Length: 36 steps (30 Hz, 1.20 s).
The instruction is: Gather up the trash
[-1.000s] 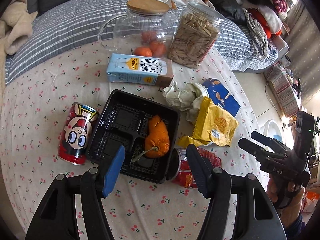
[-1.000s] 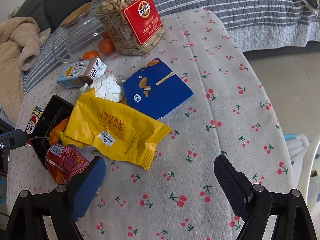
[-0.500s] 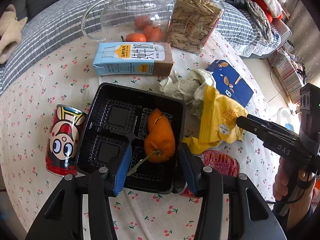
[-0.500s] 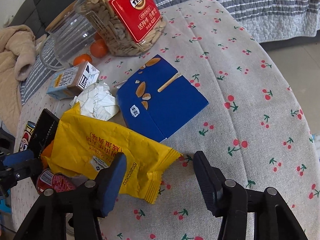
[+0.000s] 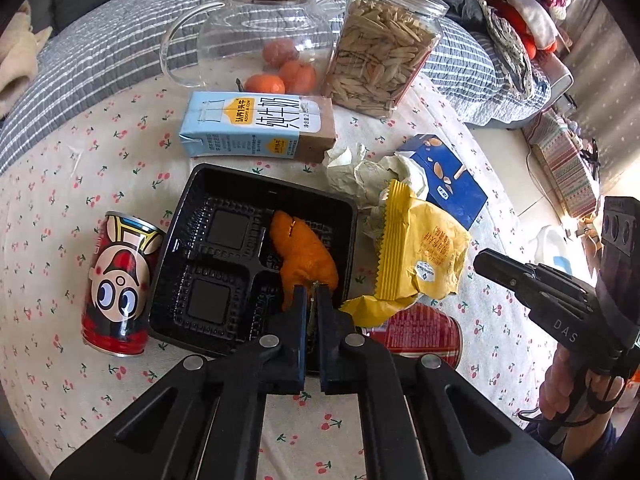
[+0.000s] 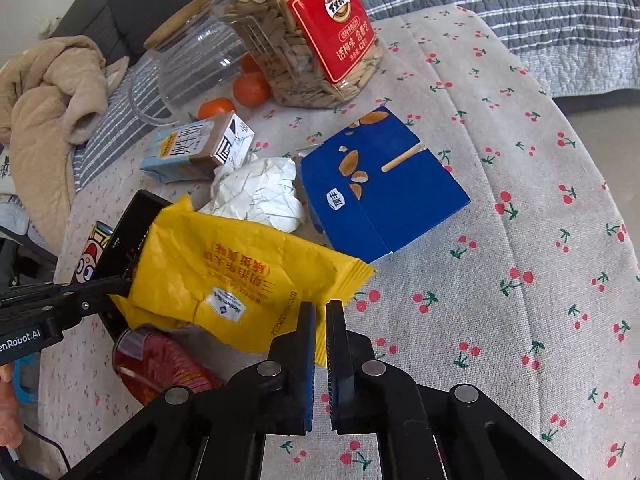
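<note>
**What Stood at the Back of the Table**

A glass jug (image 5: 256, 36) with a wooden lid stood beside a clear jar of seeds (image 5: 380, 52) bearing a red label. Three tangerines (image 5: 286, 74) lay between and behind them. A beige blanket (image 6: 48, 96) lay heaped beyond the cherry-print tablecloth (image 6: 520, 240).

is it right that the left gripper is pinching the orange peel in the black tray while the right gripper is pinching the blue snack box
Not quite. The right gripper is closed on the corner of the yellow snack wrapper, not the blue snack box, as the right wrist view shows. The left gripper does pinch the orange peel in the black tray.
</note>
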{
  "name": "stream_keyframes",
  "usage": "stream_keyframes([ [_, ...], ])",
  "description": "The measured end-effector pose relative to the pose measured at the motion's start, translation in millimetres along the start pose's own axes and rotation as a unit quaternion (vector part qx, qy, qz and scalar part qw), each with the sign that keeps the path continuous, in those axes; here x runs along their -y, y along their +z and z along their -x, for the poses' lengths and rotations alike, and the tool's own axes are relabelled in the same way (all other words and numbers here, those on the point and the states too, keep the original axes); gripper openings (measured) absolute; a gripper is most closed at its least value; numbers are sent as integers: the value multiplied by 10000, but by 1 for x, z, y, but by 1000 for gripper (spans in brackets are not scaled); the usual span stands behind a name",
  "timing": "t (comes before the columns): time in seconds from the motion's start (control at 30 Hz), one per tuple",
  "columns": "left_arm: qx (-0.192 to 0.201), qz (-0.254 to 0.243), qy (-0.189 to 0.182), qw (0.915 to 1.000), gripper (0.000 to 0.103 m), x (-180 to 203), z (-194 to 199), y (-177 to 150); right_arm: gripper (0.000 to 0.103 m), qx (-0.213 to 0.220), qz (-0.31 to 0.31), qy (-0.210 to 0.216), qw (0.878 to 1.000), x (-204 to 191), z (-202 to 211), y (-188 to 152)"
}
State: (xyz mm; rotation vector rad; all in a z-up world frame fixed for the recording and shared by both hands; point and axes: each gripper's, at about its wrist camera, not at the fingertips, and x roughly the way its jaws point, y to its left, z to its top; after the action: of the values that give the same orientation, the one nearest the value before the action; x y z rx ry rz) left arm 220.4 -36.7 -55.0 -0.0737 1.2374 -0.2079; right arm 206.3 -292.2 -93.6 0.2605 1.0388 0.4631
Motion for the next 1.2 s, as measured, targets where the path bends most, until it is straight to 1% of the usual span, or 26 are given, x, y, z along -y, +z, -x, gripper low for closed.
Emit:
stream_keyframes([
  [0.07,31,47,1,10000,3,1,3,1,4,28,88,-37,10000,-4,2,0],
  [0.17,168,130,-99,9997,3,0,14,1,4,60,107,-112,9999,-4,3,0],
  [0.23,301,197,-198,9992,3,-1,26,0,10,144,112,-234,9996,-2,5,1],
  [0.27,366,225,-260,9987,3,-1,32,0,17,198,81,-301,9993,-1,6,1],
  [0.3,430,243,-317,9983,3,-1,39,-1,36,187,50,-299,9994,0,5,2],
  [0.33,487,248,-360,9979,3,0,44,-2,47,167,17,-183,9997,2,4,2],
  [0.37,538,238,-378,9976,3,0,49,-4,62,182,-27,-77,9998,3,4,1],
  [0.4,575,220,-379,9974,3,2,52,-5,67,214,-64,-57,9997,4,3,1],
  [0.43,590,208,-382,9973,3,3,55,-6,68,192,-80,-84,9997,4,0,1],
  [0.5,601,216,-384,9972,3,4,57,-7,68,-15,-165,-118,9998,4,-11,1],
  [0.57,607,245,-386,9971,3,5,57,-8,68,-108,-290,-66,9995,5,-22,0],
  [0.7,589,281,-393,9971,3,-1,55,-10,68,3,-141,-193,9997,-6,-29,0],
  [0.73,572,288,-387,9972,3,-1,55,-11,68,24,-130,-198,9997,-8,-30,0],
  [0.77,555,293,-383,9973,3,-2,53,-11,61,46,-103,-240,9996,-10,-31,-1],
  [0.8,544,305,-387,9973,3,-2,52,-12,39,69,-22,-335,9994,-13,-32,-1],
  [0.83,540,324,-400,9972,3,-2,52,-13,23,68,119,-430,9990,-16,-34,-2],
  [0.87,541,345,-420,9971,3,-3,52,-14,20,-30,160,-368,9992,-18,-37,-3],
  [0.9,547,358,-441,9969,3,-3,53,-15,15,-18,119,-298,9995,-17,-37,-4],
  [0.93,562,365,-459,9967,3,-3,54,-15,14,-34,153,-284,9995,-19,-37,-5],
  [1.0,614,392,-466,9963,3,-5,58,-17,9,-49,207,-262,9994,-22,-35,-7],
  [1.03,650,407,-475,9959,3,-5,61,-18,1,-49,186,-220,9996,-24,-33,-8],
  [1.2,750,490,-584,9943,3,-10,71,-22,0,255,280,-45,9993,-35,-10,-7],
])
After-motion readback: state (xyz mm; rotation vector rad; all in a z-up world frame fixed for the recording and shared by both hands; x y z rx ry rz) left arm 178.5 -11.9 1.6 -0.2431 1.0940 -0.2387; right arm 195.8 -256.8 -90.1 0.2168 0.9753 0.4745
